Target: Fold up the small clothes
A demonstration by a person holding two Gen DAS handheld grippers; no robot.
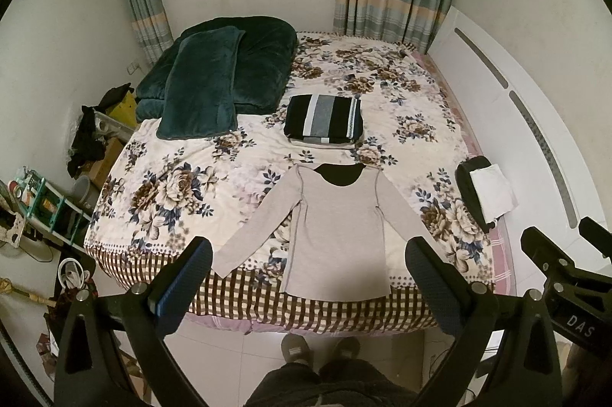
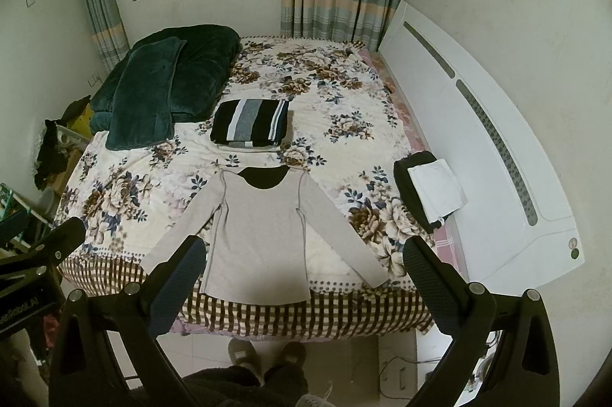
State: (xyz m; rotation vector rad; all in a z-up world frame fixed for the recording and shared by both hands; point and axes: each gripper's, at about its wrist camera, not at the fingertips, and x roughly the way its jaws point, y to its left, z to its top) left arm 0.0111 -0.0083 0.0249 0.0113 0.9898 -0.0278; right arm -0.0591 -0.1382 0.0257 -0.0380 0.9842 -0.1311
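We see the beige long-sleeved top (image 1: 338, 235) spread flat, sleeves out, at the bed's (image 1: 237, 154) near edge. Folded striped pile (image 1: 323, 120) at its 12 o'clock. Left gripper (image 1: 308, 273) and right gripper (image 2: 304, 271) hang above, fingers spread, empty.

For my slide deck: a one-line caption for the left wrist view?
Open left gripper above a beige long-sleeved shirt spread flat on a floral bedspread.

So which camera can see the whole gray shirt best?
The left wrist view. There the gray shirt lies between the tool's fingers with both sleeves mostly showing; only the tip of the right-hand sleeve is covered. In the right wrist view the gray shirt sits further left, and a tool finger hides more of one sleeve's end.
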